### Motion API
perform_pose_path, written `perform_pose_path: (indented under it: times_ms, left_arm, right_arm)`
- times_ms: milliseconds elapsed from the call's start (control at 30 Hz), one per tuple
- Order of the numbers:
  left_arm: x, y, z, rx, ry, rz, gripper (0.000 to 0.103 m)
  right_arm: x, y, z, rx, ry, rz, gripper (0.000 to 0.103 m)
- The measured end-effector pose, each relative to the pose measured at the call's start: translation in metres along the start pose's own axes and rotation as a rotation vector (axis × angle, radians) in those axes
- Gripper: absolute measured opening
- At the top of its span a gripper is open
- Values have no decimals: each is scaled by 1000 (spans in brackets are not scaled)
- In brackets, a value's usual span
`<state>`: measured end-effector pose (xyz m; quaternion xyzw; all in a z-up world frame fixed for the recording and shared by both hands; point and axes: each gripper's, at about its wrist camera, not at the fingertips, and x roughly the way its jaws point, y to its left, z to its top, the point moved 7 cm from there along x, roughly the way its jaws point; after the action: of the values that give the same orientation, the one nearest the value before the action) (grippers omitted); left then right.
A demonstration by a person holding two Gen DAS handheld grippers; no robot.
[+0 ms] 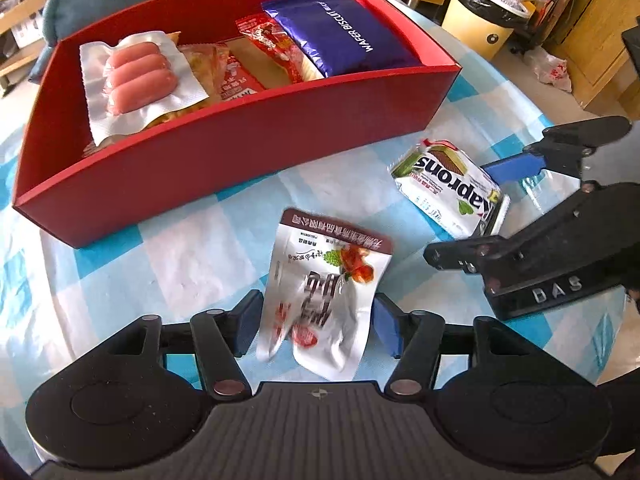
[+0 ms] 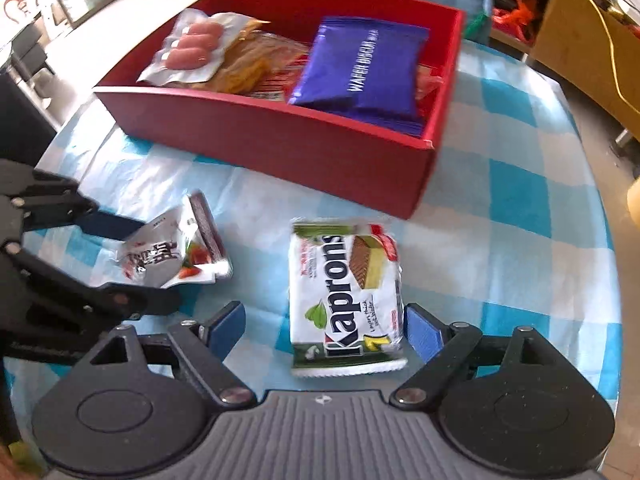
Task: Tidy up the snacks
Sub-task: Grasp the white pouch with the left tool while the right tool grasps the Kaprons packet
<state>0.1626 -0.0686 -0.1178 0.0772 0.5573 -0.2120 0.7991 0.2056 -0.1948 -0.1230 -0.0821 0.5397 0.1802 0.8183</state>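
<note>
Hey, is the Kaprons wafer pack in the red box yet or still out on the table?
Out. The Kaprons wafer pack lies flat on the checked tablecloth in front of the red box, between the right gripper's open jaws.

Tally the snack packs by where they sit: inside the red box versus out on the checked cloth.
Inside the red cardboard box, distinguishable packs: 4
Sausage vacuum pack, orange-red packet, red sachet, purple wafer biscuit pack.
On the cloth: 2
Silver pouch, white Kaprons wafer pack.
Total: 6

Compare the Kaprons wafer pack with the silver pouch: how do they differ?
The Kaprons wafer pack is a thick white-and-green block; the silver pouch is thin, crumpled and brown-topped. The pack lies flat on the checked tablecloth; one end of the pouch lifts. Both lie outside the red box.
</note>
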Motion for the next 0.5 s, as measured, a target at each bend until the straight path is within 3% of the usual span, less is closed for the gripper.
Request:
perform_pose_path:
  times_ms: [200,333,433,500]
  left_arm:
    - [2,-2,1,14,-4,8,78]
    - [6,-3,2,40,-14,52,81]
    - [8,-3,2,46,-19,64,84]
    - [8,-2,3,50,-19,70,85]
  right_arm:
    - [12,-10,10,42,3,-66,82]
    - [14,-5,10,36,-22,-85,88]
    - [19,-4,8,54,-21,-89,101]
    - [19,-4,9,61,-22,-100,100]
